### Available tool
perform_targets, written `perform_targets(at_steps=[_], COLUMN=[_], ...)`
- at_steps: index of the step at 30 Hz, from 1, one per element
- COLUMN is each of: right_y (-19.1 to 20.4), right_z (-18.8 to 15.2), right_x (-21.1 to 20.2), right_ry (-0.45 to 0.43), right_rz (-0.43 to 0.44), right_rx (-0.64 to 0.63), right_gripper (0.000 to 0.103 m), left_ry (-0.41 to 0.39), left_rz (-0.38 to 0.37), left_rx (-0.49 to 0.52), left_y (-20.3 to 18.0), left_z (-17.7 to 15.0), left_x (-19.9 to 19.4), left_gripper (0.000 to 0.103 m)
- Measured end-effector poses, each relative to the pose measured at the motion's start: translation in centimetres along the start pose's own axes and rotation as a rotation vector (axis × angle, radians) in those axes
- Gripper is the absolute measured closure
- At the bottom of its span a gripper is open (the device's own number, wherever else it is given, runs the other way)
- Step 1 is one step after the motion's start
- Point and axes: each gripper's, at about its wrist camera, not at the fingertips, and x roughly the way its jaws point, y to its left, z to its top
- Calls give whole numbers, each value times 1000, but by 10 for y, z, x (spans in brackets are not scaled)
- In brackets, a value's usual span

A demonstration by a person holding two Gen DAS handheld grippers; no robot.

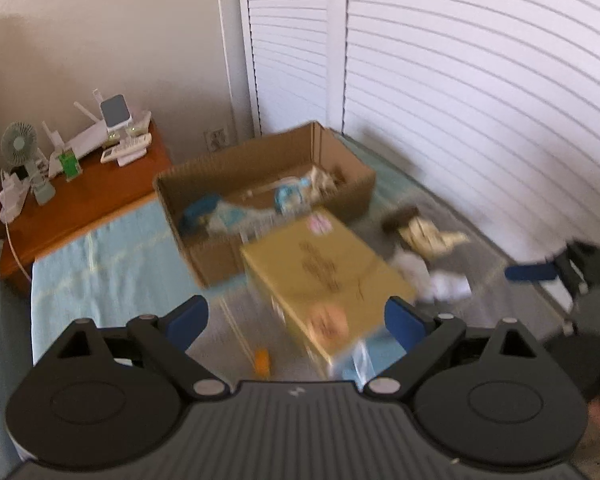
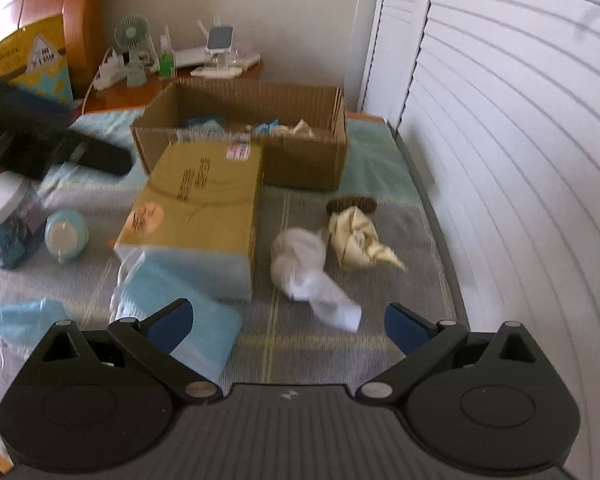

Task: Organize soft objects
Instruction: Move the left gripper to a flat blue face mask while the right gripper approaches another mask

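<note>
Right claw (image 2: 288, 320): jaws stand wide apart, nothing between them; it is pointed downward over the striped bed cover (image 2: 380, 216).
Left claw (image 1: 296, 320): jaws are likewise spread wide and empty; its view is blurred. In the right wrist view it appears only as a dark shape at the left edge, beyond the closed carton.
Nearest soft item: a white sock (image 2: 312, 276) is seen just ahead of the right claw, slightly right of its centre line. Its long axis runs diagonally, from a bunched end farther off to a loose toe end nearest the right jaw.
Next soft item: a crumpled cream cloth (image 2: 356, 240) lies just beyond and right of the sock, close to it; contact between them cannot be told. A dark brown item (image 2: 352, 205) rests at its far edge.
Nearer hand: the right hand is judged nearer to the sock and the cloth.
Obstacle: a closed yellow carton (image 2: 196, 208) stands left of the sock, near but apart. A blue plastic packet (image 2: 172, 312) lies under the right claw's left jaw.
Edge: the bed's edge runs along the louvred doors (image 2: 500, 160) on the right; little room is left on that side.
Destination, judged: the open cardboard box (image 2: 300, 156) at the far end already holds soft blue and cream items.
Open room: a bare strip of cover between sock and open box is judged passable.
</note>
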Motion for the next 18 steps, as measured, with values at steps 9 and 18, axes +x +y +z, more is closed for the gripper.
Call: perform_targets(at_steps=[9,18], right_y=[9,12], right_z=[-22,-31], right_x=[-9,-14], right_ry=[67,34], right_rz=[-17,39], right_rx=[-30,-43], right_gripper=[0,0], left_ry=[59,44], left_rz=[53,86], left_rx=[-36,-112], left_y=[-13,-4], left_z=[-64,-111], left_x=[-20,-29], left_gripper=[7,7])
